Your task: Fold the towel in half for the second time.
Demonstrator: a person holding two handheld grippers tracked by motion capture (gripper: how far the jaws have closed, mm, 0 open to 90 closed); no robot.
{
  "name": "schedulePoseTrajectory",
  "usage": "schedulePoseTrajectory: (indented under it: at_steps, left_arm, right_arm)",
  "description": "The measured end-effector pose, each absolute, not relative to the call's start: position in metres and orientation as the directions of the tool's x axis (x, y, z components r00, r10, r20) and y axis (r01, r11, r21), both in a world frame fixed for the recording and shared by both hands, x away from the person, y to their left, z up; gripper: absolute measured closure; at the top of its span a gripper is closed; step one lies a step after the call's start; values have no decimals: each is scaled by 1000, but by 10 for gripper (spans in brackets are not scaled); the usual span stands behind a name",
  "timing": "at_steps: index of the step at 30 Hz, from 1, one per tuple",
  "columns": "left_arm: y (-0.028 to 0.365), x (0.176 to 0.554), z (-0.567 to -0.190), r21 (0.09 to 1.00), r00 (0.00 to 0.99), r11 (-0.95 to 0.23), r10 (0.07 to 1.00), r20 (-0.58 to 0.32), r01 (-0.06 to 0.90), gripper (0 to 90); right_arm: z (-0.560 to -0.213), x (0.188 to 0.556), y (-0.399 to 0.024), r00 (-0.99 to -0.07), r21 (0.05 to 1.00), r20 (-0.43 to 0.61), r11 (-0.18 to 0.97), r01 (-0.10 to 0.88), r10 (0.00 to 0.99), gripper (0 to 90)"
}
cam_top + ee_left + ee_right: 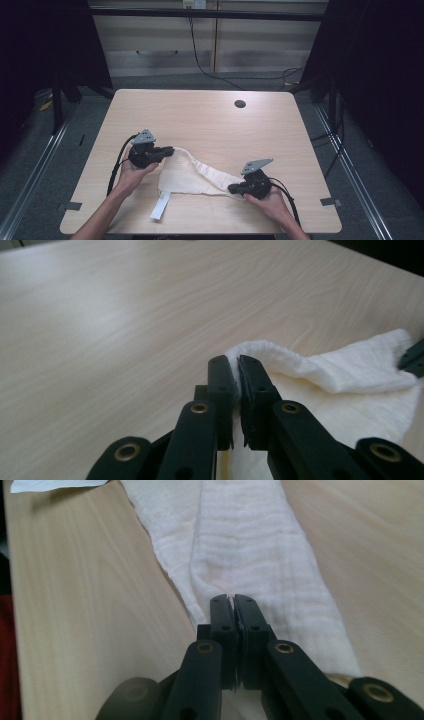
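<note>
A white cloth [192, 177] lies crumpled on the wooden table [200, 120], with a white label strip [160, 206] hanging toward the front edge. My left gripper [169, 150] is shut on the cloth's left corner [260, 352], which bulges up between its closed jaws. My right gripper [232, 189] is shut on the cloth's right end [250, 540], and the fabric runs away from its jaws as a long folded band. The cloth spans the gap between both grippers, and a hand holds each one.
A round cable hole [240, 104] sits in the table's far right part. Cabinets [210, 45] and cables stand behind the table. Metal rails [350, 165] run along the floor on both sides.
</note>
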State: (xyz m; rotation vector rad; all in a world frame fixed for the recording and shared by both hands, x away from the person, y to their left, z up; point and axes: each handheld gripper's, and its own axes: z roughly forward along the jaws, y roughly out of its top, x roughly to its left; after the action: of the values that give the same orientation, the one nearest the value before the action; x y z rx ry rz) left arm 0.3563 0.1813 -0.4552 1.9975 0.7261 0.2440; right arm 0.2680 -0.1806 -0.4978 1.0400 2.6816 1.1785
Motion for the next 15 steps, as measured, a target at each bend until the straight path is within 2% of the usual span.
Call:
schedulePoseTrajectory:
  at_steps: [4,9,12,15]
  left_arm:
    - [175,351,-443,869,821,-355,562,-96,344,848]
    - [168,334,-435,874,855,-392,515,-51,288,849]
    - [169,323,-439,865,866,-415,498,-46,284,848]
    - [173,314,-445,853,874,-437,484,-45,286,848]
  right_arm:
    - [-497,277,-184,-744,669,168,480,568,646,883]
    - [-498,291,-191,-700,672,153,445,591,698,884]
    - [-499,294,-194,-679,680,182,407,609,712,884]
    - [-499,292,-192,-680,681,157,419,600,716,884]
